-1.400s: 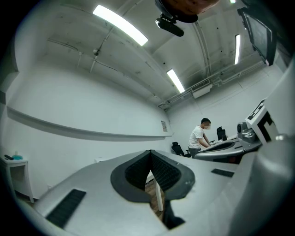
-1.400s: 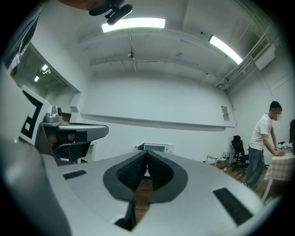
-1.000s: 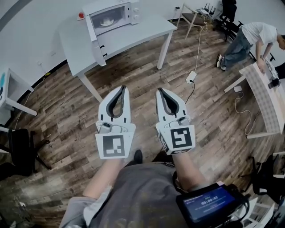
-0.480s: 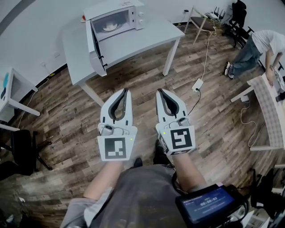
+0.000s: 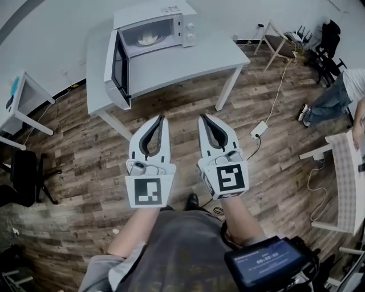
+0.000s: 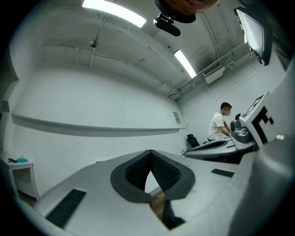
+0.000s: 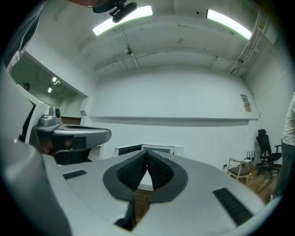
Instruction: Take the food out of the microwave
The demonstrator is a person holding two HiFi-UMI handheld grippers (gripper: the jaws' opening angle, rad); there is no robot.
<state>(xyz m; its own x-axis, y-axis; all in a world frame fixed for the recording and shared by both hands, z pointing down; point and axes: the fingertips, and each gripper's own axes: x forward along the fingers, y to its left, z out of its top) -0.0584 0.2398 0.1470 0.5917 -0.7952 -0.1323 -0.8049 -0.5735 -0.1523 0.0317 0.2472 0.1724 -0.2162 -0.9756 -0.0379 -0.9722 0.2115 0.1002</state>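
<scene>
Two abreast, left gripper (image 5: 161,117), right gripper (image 5: 203,116), level (jaws together), facing microwave (image 5: 155,11).

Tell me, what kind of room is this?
Probably a lab or office workroom, not a kitchen: the microwave sits on a plain white table, a power strip and cable trail across the wood floor, and office chairs stand by the wall.

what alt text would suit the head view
The left gripper and right gripper, both shut, point side by side across a wood floor toward a white table that holds a microwave with its door open. A pale dish sits inside.
</scene>
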